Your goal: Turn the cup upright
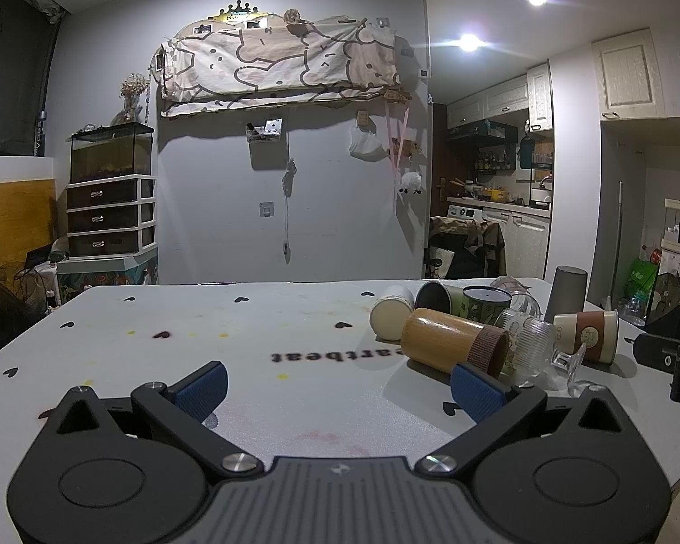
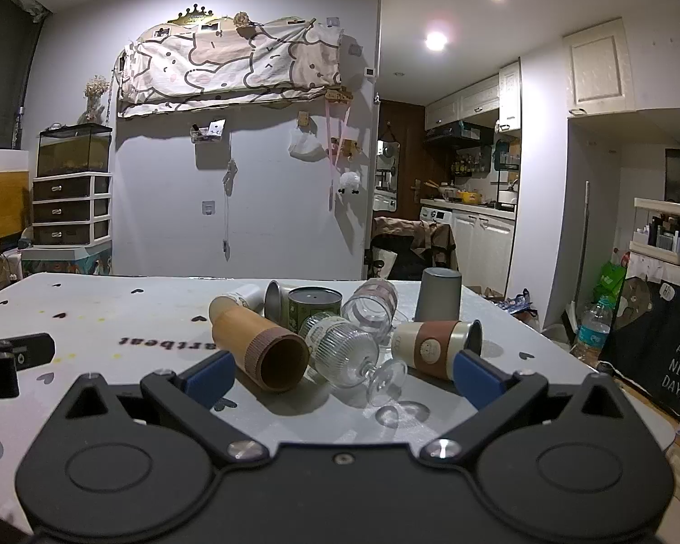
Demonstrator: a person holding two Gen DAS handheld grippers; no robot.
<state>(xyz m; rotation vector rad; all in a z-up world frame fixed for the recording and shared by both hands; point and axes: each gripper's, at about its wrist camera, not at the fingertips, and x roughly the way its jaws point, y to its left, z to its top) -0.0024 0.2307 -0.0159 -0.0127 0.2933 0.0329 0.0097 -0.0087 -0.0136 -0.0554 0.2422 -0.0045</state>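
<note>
Several cups lie in a pile on the white table [image 2: 113, 317]. A bamboo cup [image 2: 263, 344] with a brown band lies on its side, mouth toward me; it also shows in the left wrist view [image 1: 449, 340]. A ribbed stemmed glass [image 2: 349, 353] lies beside it. A cream cup with a brown sleeve [image 2: 435, 347] lies on its side at the right. A grey cup [image 2: 439, 294] stands mouth down behind. My right gripper [image 2: 340, 376] is open, just in front of the pile. My left gripper [image 1: 340, 385] is open and empty, left of the pile.
A green printed cup [image 2: 315, 308], a clear glass jar [image 2: 371, 303], a metal cup [image 2: 274, 299] and a white cup [image 2: 245, 294] lie in the pile's back row. The table's right edge [image 2: 566, 353] is near. The other gripper's black body [image 2: 9, 362] sits at left.
</note>
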